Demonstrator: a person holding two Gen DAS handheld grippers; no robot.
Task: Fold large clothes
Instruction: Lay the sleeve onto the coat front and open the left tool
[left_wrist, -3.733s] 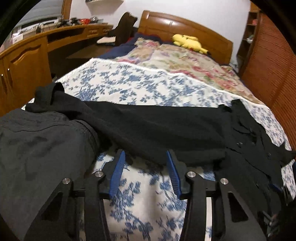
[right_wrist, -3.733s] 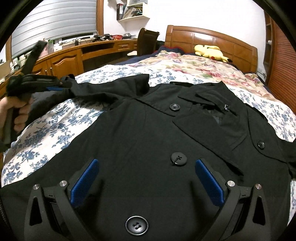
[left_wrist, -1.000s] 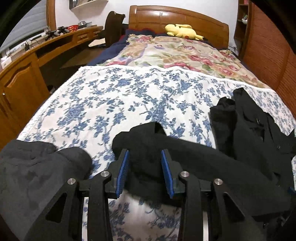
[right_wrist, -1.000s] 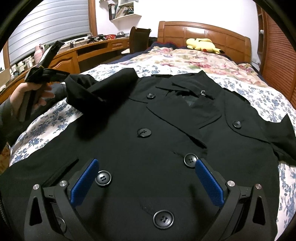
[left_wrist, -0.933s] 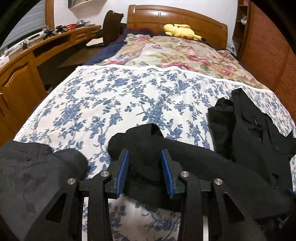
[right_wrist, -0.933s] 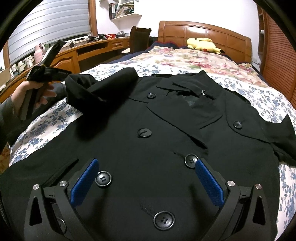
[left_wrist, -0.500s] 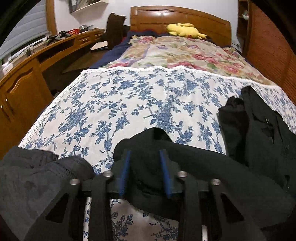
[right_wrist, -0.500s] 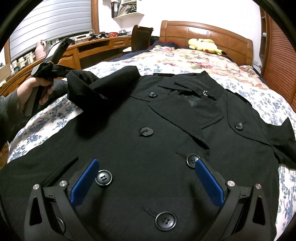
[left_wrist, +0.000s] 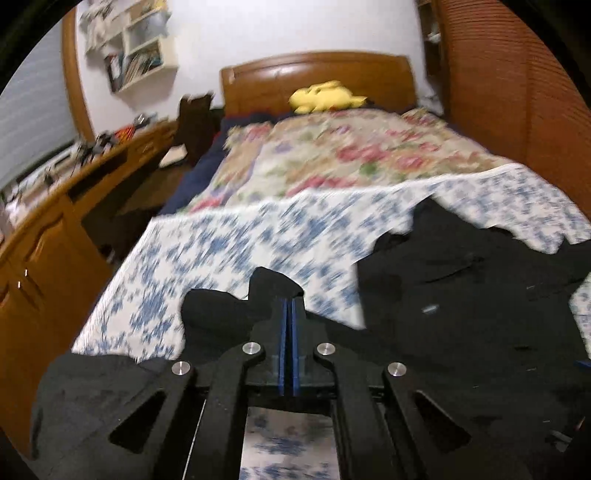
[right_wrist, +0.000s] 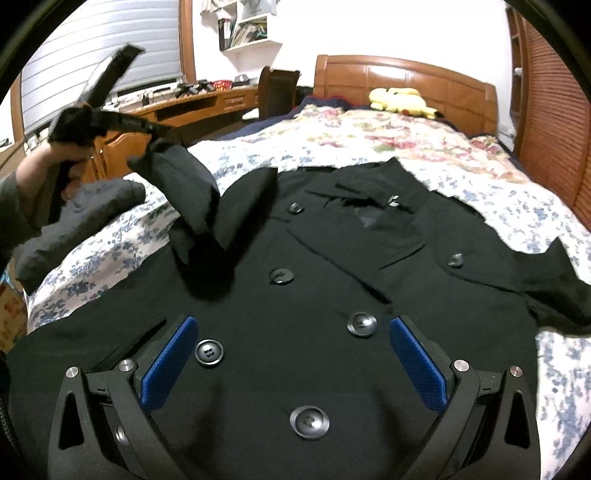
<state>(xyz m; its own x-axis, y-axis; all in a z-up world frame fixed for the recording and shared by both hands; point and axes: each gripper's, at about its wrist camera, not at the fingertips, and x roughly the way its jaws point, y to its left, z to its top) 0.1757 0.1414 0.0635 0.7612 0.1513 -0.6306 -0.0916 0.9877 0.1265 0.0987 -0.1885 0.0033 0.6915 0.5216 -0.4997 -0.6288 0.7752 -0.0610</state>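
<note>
Black double-breasted coat (right_wrist: 314, 295) lies face up on the bed (right_wrist: 517, 206). Left gripper (left_wrist: 288, 306), fingers pinched on the sleeve cuff (left_wrist: 273, 284), holds it raised above the coat's front, likely to fold inward. Right gripper (right_wrist: 293, 363) hovers wide, empty, over the coat's buttons.

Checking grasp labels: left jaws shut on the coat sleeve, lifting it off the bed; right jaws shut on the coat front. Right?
Partly. The left gripper is shut on the sleeve of the black coat, raised off the bed. The right gripper is not shut, though: the right wrist view shows its jaws wide apart over the coat front, gripping nothing.
</note>
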